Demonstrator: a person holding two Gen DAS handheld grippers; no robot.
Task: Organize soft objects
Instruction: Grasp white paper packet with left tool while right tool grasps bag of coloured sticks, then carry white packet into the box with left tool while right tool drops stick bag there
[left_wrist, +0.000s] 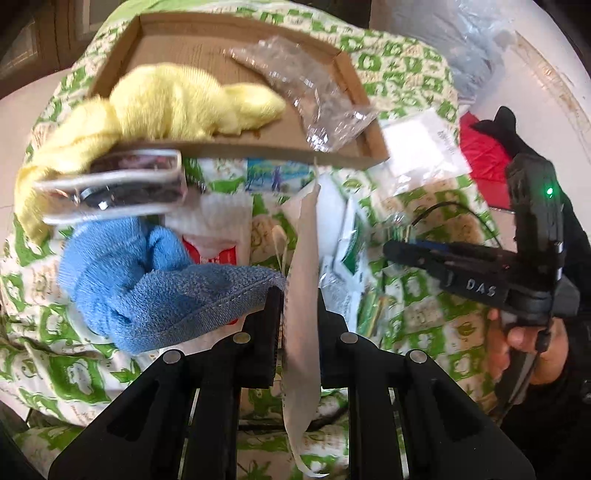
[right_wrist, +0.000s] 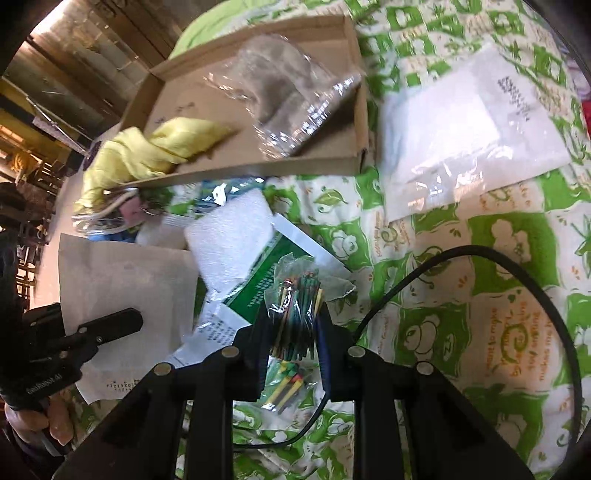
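Note:
My left gripper (left_wrist: 298, 297) is shut on the edge of a beige paper sheet (left_wrist: 301, 236), which stands edge-on between its pads. A blue towel (left_wrist: 147, 284) lies bunched just to its left. In the right wrist view my right gripper (right_wrist: 293, 314) is shut on a clear bag of coloured sticks (right_wrist: 295, 295), lifted a little off the green-patterned cloth (right_wrist: 498, 295). A yellow cloth (left_wrist: 177, 103) hangs over the near wall of a shallow cardboard box (left_wrist: 258, 151). A crumpled clear plastic bag (left_wrist: 306, 85) lies in that box too.
A clear pouch with white trim (left_wrist: 110, 184) sits beside the box. A white plastic mailer (right_wrist: 461, 129), white foam sheet (right_wrist: 229, 236), green-and-white leaflet (right_wrist: 266, 273) and looping black cable (right_wrist: 480, 254) lie on the cloth. A hand (left_wrist: 524, 339) holds the right gripper.

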